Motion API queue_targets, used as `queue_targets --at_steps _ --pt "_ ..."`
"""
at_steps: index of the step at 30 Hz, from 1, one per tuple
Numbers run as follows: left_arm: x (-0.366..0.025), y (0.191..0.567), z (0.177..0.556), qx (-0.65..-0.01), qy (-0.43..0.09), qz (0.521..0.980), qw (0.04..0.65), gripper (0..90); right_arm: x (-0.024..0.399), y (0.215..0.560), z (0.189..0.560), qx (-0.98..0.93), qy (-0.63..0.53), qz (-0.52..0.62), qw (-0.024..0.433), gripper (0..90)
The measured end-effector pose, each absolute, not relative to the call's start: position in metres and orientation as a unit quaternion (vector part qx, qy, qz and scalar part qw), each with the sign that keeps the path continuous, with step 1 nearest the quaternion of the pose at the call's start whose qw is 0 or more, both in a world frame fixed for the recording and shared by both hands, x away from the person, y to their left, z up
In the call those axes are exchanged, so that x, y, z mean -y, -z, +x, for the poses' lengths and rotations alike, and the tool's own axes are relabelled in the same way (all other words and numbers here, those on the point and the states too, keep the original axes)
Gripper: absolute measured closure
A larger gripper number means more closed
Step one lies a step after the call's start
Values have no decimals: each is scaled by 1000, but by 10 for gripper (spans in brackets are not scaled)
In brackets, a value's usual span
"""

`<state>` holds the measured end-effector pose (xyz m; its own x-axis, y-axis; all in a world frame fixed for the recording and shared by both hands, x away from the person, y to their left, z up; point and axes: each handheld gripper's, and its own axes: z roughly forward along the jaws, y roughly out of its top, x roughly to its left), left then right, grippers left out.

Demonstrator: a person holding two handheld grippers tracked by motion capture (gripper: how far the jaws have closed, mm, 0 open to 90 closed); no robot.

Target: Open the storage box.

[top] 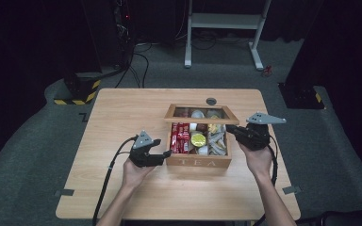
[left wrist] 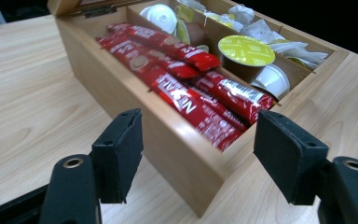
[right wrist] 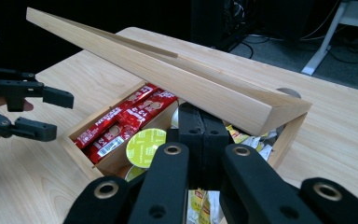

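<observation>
Fingers of left gripper (left wrist: pixel 198 154) spread wide, straddling near corner of tea box (left wrist: pixel 177 144) on tabletop (top: pixel 122 113). Red sachets (left wrist: pixel 186 79) fill nearest compartment, yellow-lidded pod (left wrist: pixel 246 50) beyond. Right gripper (right wrist: pixel 203 135) fingers pressed together under half-raised lid (right wrist: pixel 168 70); high view adds "TEA" lettering.

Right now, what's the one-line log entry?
tea box: lid half-raised | left hand-held gripper: open, straddling box corner | right hand-held gripper: shut, under lid
</observation>
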<state>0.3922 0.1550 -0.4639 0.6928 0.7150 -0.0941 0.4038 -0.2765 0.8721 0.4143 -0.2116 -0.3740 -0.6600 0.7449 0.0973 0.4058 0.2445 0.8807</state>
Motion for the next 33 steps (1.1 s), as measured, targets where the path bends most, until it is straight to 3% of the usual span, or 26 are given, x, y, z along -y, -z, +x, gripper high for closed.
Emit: queue_targets --at_steps 12,33 --pt "-140 460 397 -335 -187 778 497 384 212 369 419 -765 -495 374 174 900" --pt "-91 455 417 -306 -179 805 476 336 212 357 429 -761 -498 379 171 900"
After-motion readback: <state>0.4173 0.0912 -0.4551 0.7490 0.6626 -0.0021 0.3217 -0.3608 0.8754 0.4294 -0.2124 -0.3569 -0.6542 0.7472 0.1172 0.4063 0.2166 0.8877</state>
